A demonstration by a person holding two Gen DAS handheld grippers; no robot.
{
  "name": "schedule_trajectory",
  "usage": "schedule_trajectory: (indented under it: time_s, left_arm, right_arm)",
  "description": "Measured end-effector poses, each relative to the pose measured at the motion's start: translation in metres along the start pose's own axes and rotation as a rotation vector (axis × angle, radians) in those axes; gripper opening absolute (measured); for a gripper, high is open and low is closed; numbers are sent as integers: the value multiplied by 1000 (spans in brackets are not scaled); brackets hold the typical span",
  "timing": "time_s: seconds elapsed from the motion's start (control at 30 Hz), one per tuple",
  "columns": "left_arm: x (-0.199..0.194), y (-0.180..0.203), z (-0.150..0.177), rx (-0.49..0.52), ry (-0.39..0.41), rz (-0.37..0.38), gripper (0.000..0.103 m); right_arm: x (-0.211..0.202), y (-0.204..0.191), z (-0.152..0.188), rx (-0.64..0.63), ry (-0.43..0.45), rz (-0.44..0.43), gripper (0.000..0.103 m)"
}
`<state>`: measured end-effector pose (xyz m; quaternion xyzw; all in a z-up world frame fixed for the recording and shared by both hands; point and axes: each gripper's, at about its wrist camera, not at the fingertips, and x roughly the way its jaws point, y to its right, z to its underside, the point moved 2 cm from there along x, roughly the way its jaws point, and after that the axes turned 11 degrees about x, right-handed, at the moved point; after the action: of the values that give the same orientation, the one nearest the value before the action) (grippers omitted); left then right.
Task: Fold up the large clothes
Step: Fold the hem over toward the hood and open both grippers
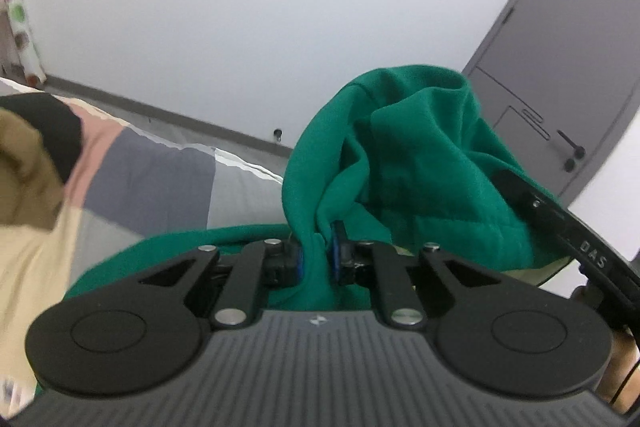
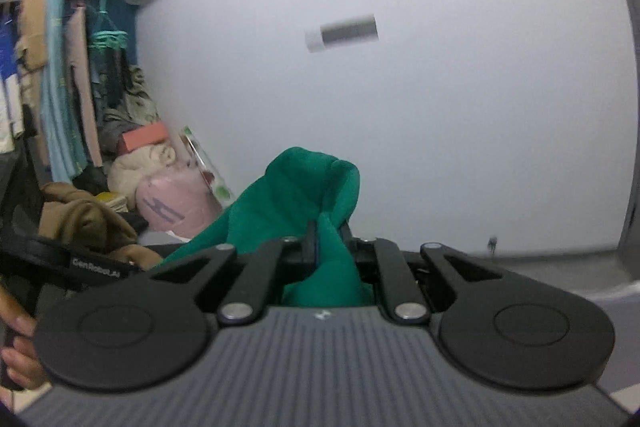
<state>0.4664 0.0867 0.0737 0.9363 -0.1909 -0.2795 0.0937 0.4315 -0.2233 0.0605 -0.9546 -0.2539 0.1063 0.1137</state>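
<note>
A large green garment (image 1: pixel 400 155) is lifted off a patchwork bed. In the left wrist view my left gripper (image 1: pixel 318 255) is shut on a fold of it, and the cloth bunches up beyond the blue-padded fingers. The other gripper's black body (image 1: pixel 576 239) crosses the right edge of that view, against the same cloth. In the right wrist view my right gripper (image 2: pixel 330 239) is shut on another fold of the green garment (image 2: pixel 296 191), which rises in a peak in front of the white wall. The left gripper's body (image 2: pixel 80 259) and a hand (image 2: pixel 18 343) show at the left edge.
The bed cover (image 1: pixel 132 179) has pink, grey and cream patches, with a brown and black garment (image 1: pixel 28 155) on it at left. A grey door (image 1: pixel 560 67) stands at right. A clothes rack (image 2: pixel 60 87) and a heap of bundles (image 2: pixel 168 195) fill the far left corner.
</note>
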Motion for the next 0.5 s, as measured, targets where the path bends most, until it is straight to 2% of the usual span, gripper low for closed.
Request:
schedule_trajectory:
  time_s: [0.1,0.2,0.33,0.5]
  left_arm:
    - [-47,26,30,31,13,-25,15]
    - [-86,45,72,34,4,-40,15]
    - [-127,59,132,11,-31,-63,15]
    - [-156,65,197,-17,-41,-66,15]
  right_arm:
    - [-58,-31,15,-42,34,-2,11]
    - [-106,-54,42,-125,30,2,11]
    - [-159,-77,85,-151,-9,2,11]
    - [-197,-93,130,-111,-82,-2,11]
